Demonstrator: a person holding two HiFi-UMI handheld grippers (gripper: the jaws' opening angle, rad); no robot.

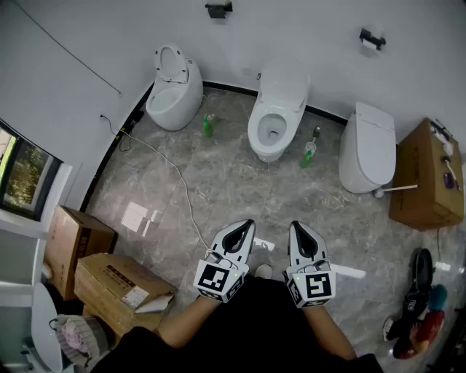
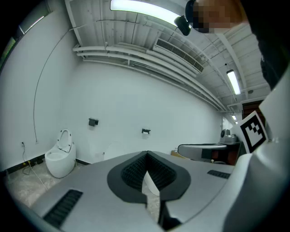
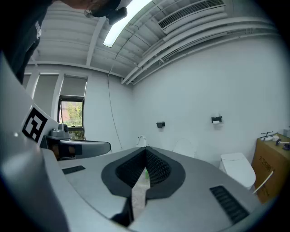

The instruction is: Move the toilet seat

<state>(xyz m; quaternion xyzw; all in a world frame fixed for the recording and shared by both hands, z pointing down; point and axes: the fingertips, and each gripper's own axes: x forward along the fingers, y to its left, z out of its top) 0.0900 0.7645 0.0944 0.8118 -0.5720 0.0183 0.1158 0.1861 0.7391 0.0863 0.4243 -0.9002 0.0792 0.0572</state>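
Left tool [image 1: 246, 226], right tool [image 1: 298, 226] — both closed, empty, well apart from middle toilet [image 1: 275, 109]

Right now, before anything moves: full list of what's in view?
toilets: 3, white, along the far wall; left toilet seat up, middle toilet lid up, right toilet lid down
bottles: 2, green, on the floor; one between the left and middle toilets, one right of the middle toilet
boxes: 3, brown cardboard; two by the left wall, one far right
cable: 1, white, across the grey floor
wall holders: 2, black, above the toilets
window: 1, left wall
left gripper: 1, white and black, shut, empty
right gripper: 1, white and black, shut, empty
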